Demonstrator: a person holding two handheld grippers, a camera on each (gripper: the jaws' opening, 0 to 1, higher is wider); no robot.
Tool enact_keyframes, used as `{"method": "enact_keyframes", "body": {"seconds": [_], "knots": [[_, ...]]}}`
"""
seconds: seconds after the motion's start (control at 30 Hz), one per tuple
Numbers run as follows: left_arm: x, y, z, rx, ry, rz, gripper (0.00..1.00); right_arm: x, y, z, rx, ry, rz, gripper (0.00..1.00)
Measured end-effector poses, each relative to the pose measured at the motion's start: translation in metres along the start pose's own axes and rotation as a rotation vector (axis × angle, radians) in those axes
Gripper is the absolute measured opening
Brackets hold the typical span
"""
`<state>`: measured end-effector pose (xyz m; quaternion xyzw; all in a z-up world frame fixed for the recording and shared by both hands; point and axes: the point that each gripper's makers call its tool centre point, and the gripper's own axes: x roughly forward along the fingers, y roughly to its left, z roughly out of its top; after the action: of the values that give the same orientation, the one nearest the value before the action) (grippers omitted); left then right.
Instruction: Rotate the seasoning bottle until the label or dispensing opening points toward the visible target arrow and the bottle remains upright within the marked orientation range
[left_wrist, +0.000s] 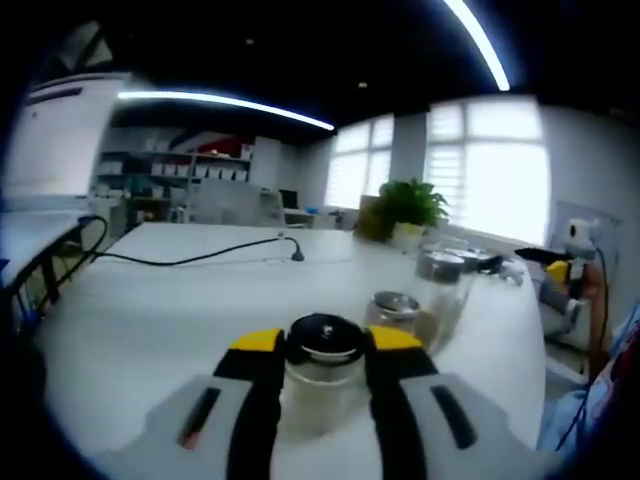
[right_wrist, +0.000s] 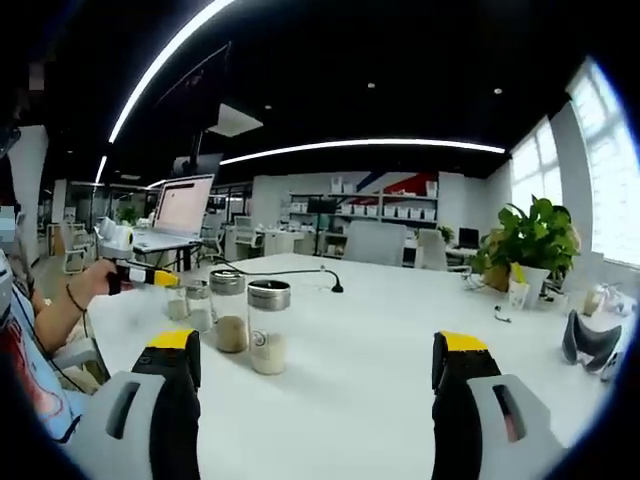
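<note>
The left gripper (left_wrist: 322, 365) pinches the seasoning bottle (left_wrist: 322, 372) upright between its jaws, two more jars (left_wrist: 420, 300) just ahead to its right. The right gripper (right_wrist: 316, 368) hangs spread, holding nothing. The step looks like grasping; next comes twisting the bottle toward the arrow, which I cannot see.

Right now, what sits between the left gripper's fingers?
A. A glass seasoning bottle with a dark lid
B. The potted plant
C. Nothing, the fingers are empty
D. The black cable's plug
A: in the left gripper view, the seasoning bottle stands upright between the left gripper fingers, which flank it closely on both sides.
</note>
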<state>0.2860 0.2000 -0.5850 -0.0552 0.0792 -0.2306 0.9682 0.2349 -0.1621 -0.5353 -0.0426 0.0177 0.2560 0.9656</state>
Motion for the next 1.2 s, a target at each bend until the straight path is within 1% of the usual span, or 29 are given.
{"method": "enact_keyframes", "body": {"seconds": [0.07,0.1,0.13,0.23,0.33,0.37,0.43,0.47,0.5,0.53,0.57,0.63,0.73,0.97,1.07,1.2], "knots": [[0.000,-0.001,-0.001,0.011,0.009,0.009,0.33,0.001,-0.001,0.004,-0.009,-0.021,-0.012,1.00],[0.000,-0.001,-0.002,0.015,0.013,0.012,0.33,0.002,-0.002,0.003,-0.010,-0.015,-0.017,1.00],[0.000,0.000,-0.002,0.019,0.017,0.015,0.33,0.003,-0.002,-0.001,0.004,0.007,-0.012,1.00],[0.000,0.000,-0.004,0.025,0.021,0.027,0.33,0.004,-0.001,-0.002,0.004,0.015,-0.008,1.00],[0.000,0.000,-0.004,0.031,0.019,0.040,0.33,0.004,-0.002,0.003,0.004,-0.007,-0.025,0.99],[0.000,0.000,-0.004,0.035,0.016,0.048,0.33,0.004,-0.002,0.003,0.005,-0.001,-0.029,0.99],[0.000,0.001,-0.004,0.036,0.006,0.061,0.33,0.004,-0.002,-0.007,0.002,0.060,-0.027,0.99],[-0.001,0.001,-0.004,0.033,0.004,0.067,0.33,0.005,-0.002,-0.007,0.003,0.066,-0.030,0.99],[-0.001,0.002,-0.003,0.027,0.002,0.076,0.33,0.006,-0.001,-0.006,0.012,0.057,-0.030,0.99],[-0.001,0.002,-0.003,0.024,0.002,0.083,0.33,0.006,0.002,-0.003,0.029,0.041,-0.020,0.99],[0.000,0.001,-0.004,0.027,0.002,0.089,0.33,0.006,0.005,-0.002,0.032,0.042,-0.007,0.99],[-0.001,0.003,-0.003,0.018,0.002,0.110,0.33,0.005,0.010,-0.003,0.036,0.059,0.011,0.99],[-0.003,0.001,-0.004,0.008,-0.002,0.146,0.33,0.004,0.014,-0.002,0.037,0.056,0.022,0.99],[-0.004,0.003,-0.004,0.005,-0.024,0.198,0.33,0.002,0.013,-0.003,0.028,0.070,0.013,0.99],[-0.004,0.003,-0.004,0.008,-0.035,0.232,0.33,0.002,0.013,-0.002,0.051,0.066,0.006,0.99],[-0.005,0.003,-0.004,0.021,-0.044,0.279,0.33,0.001,0.011,-0.005,0.067,0.077,-0.006,0.99]]}}
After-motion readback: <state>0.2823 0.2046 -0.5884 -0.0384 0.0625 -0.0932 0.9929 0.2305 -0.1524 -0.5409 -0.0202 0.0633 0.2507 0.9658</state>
